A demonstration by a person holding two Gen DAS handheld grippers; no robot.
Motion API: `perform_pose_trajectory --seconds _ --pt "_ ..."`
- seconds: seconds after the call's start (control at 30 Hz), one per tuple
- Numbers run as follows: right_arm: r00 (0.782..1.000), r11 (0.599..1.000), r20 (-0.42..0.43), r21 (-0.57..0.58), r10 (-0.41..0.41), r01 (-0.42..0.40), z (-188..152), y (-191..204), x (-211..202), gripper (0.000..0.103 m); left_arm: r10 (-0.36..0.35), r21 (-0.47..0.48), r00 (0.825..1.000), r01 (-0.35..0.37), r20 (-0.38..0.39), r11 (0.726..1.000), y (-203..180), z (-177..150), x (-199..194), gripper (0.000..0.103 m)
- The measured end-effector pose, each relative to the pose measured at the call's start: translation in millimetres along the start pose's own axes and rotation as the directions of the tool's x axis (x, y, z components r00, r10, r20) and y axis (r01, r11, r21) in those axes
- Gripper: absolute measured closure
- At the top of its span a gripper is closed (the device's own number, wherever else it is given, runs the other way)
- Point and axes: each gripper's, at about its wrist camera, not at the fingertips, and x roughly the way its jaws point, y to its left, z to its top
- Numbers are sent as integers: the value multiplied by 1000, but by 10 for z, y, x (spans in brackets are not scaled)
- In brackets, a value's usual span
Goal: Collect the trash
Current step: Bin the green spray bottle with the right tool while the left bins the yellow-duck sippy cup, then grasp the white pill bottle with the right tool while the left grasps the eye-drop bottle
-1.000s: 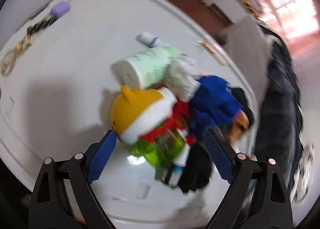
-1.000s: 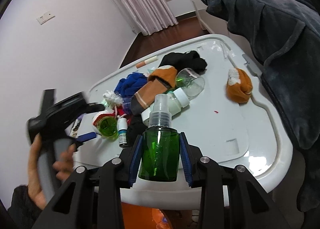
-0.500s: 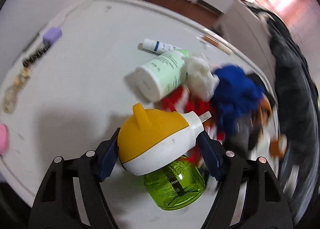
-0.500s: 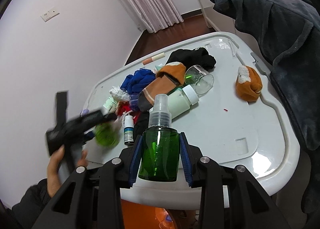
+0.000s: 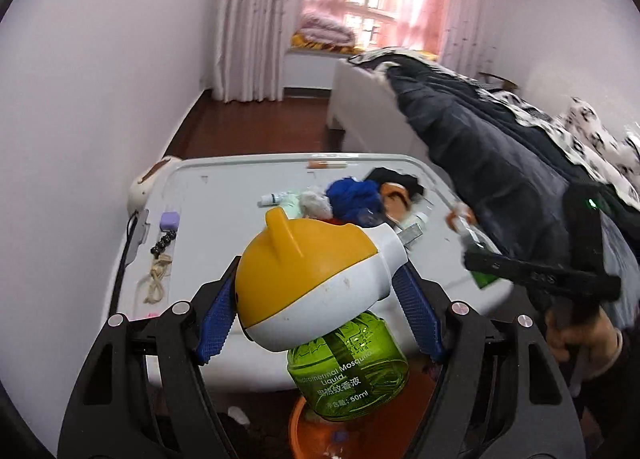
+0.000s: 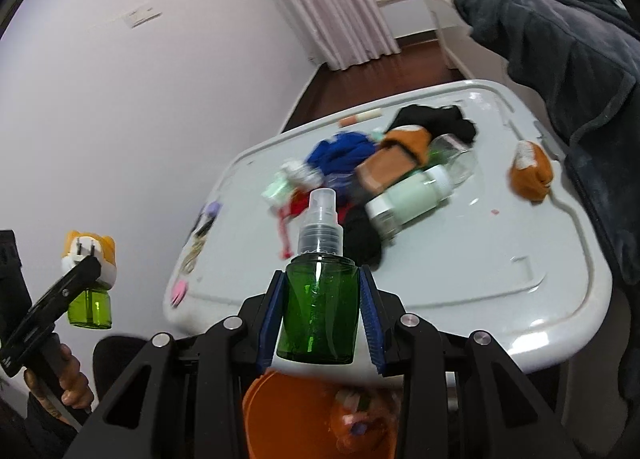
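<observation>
Trash in both grips: left fingers (image 5: 316, 321), having just closed, hold the repellent bottle (image 5: 312, 295), now lifted off the bench (image 5: 224, 199); right fingers (image 6: 320, 315) clamp the spray bottle (image 6: 318, 311). Orange bin (image 6: 288, 415) waits beneath; clutter remains beyond.

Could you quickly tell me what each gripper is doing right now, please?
Left gripper: shut on the mosquito repeller, lifted off the table.
Right gripper: shut on the green spray bottle.
</observation>
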Motion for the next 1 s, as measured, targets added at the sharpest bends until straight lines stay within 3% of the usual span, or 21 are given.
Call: perform_pose_trajectory --seconds 0.17,0.27,0.4,0.5,0.57,0.67,0.7,0.8,1.0 --pt "999 998 -30 -59 14 -16 -380 320 -153 67 -36 21 994 39 -107 999 -101 -580 5 32" --pt "997 996 -79 -90 -10 3 -714 412 -129 67 -54 0 976 56 -210 998 -87 -975 209 32" --pt "984 997 -174 -76 -30 17 -1043 361 -10 67 -102 -78 925 79 -367 994 6 -1308 531 32" --pt "973 999 -231 -51 -26 15 -1180 303 86 67 -104 -85 910 76 -402 993 8 -1348 588 31" --pt "961 1000 -275 -28 -16 8 -1255 259 175 65 -105 -90 889 73 -446 993 -7 -1387 669 30" --pt "942 1000 -335 14 -19 25 -1283 177 293 43 -103 -103 850 57 -517 993 21 -1480 802 21" --pt "943 999 -333 30 -23 35 -1270 140 301 43 -106 -106 843 58 -527 993 30 -1494 824 21" --pt "956 998 -294 63 -9 29 -1162 68 236 43 -113 -111 846 64 -520 992 47 -1460 824 21" --pt "983 994 -174 81 -53 68 -513 -121 186 43 -124 -109 891 84 -437 990 71 -1158 852 20"
